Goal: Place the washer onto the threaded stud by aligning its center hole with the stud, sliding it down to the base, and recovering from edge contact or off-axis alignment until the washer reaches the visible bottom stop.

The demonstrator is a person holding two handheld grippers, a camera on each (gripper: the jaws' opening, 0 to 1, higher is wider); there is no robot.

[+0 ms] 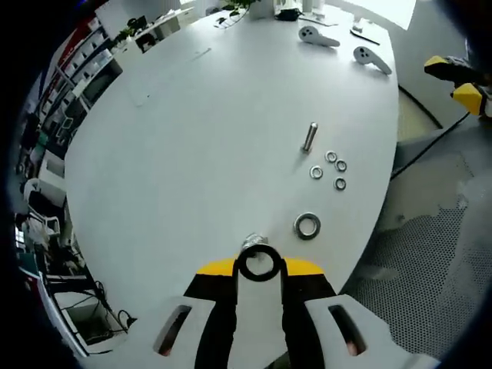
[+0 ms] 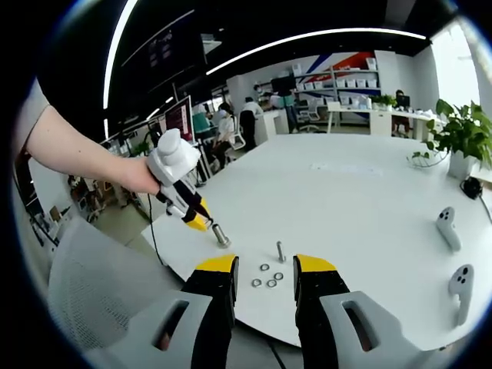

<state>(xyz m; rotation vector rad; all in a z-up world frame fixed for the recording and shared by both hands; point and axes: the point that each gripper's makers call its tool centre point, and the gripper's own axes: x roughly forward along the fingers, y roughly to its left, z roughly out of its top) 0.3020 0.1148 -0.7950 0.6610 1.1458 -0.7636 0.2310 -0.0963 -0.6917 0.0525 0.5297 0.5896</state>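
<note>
While your left gripper (image 1: 260,263) clamps dark washer (image 1: 259,262) at jaw tips, nut-like metal piece just beyond it, threaded stud (image 1: 310,136) stands upright on white table (image 1: 192,138), well apart, near table's rounded edge. Counted: one large washer (image 1: 307,226) loose near edge; four small washers (image 1: 330,169) clustered beside stud. Two white controllers (image 1: 346,44) at far end. Open tabletop left of stud. Your right gripper (image 2: 264,284): jaws apart, empty, hovering at table edge. No legible writing.
</note>
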